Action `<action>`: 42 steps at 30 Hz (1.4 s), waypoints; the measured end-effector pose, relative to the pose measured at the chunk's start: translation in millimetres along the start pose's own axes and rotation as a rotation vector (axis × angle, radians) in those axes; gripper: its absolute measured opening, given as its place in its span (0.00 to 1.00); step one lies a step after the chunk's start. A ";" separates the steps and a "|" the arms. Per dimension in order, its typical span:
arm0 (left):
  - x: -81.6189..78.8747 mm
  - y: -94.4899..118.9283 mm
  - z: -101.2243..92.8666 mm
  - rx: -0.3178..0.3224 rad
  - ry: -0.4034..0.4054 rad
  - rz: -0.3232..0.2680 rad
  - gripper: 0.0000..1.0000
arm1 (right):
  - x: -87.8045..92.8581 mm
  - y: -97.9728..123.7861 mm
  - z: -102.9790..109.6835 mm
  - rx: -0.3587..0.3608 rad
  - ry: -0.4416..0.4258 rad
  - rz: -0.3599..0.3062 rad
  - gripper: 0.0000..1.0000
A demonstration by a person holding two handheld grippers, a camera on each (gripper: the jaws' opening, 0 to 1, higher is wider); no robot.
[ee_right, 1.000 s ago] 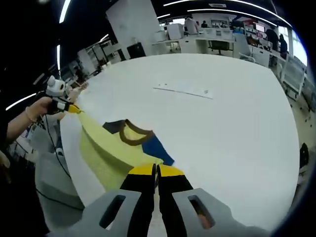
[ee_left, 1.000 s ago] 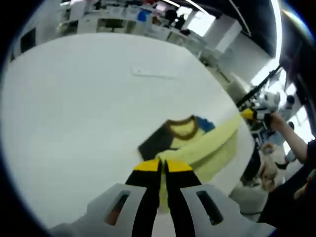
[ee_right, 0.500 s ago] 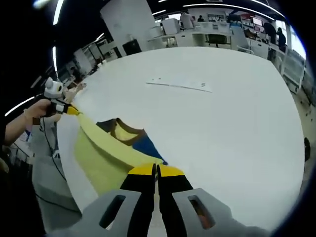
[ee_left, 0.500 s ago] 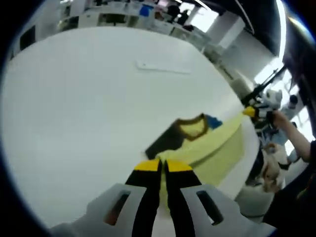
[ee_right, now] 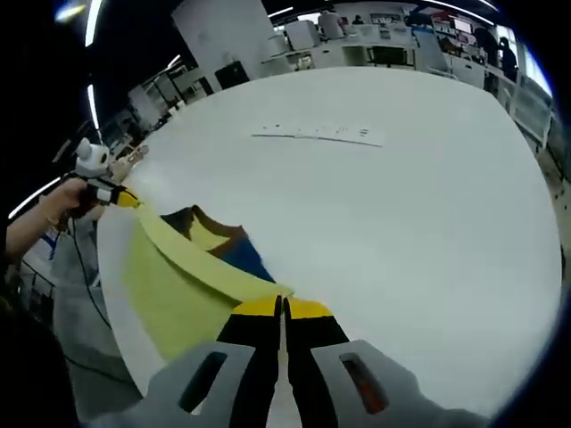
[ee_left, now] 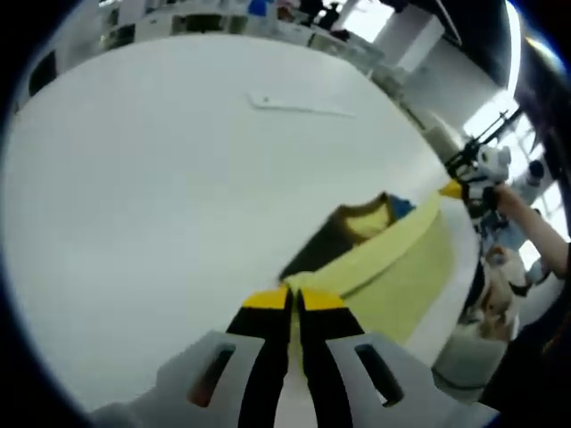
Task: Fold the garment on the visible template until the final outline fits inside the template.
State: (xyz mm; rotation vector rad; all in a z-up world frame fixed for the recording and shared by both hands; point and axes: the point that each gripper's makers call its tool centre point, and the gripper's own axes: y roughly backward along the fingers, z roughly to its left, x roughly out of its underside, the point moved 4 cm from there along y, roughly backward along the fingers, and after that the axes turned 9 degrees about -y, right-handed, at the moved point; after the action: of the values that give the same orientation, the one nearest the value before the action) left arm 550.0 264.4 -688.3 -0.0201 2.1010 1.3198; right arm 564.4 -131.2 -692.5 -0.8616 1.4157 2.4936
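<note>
Two tools: left tool (ee_left: 293,299) and right tool (ee_right: 282,308) are clamped on the yellow garment (ee_right: 174,281).
Surface: white surface (ee_right: 384,214), office desks behind.
Paper strip: paper strip (ee_right: 317,135) lies far off.

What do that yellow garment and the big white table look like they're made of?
The garment looks like soft matte knit fabric: it sags and drapes between the left gripper and the right gripper, with a darker ribbed-looking collar. The table looks like a smooth, hard white surface with a faint sheen, possibly laminate; the pictures leave that open.
</note>
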 end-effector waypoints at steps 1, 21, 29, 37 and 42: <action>0.1 -1.7 0.7 0.001 0.000 0.002 0.00 | 0.7 -1.4 -1.3 -0.001 -0.002 0.002 0.02; 6.3 -27.2 21.7 0.022 0.055 0.049 0.00 | 1.2 -30.3 -15.4 -0.003 -0.027 0.038 0.02; 6.0 -35.6 25.6 0.027 0.083 0.053 0.00 | 1.0 -37.4 -21.5 0.005 -0.032 0.045 0.02; 9.3 -42.4 29.0 0.032 0.108 0.063 0.00 | 3.2 -44.9 -26.0 0.018 -0.039 0.055 0.02; 10.7 -44.8 31.5 0.035 0.119 0.064 0.00 | 1.1 -45.8 -27.2 0.023 -0.041 0.045 0.02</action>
State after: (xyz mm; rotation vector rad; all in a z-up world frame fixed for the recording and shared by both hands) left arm 572.8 271.3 -738.8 -0.0166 2.2411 1.3484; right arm 592.5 -128.9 -737.7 -0.7790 1.4629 2.5073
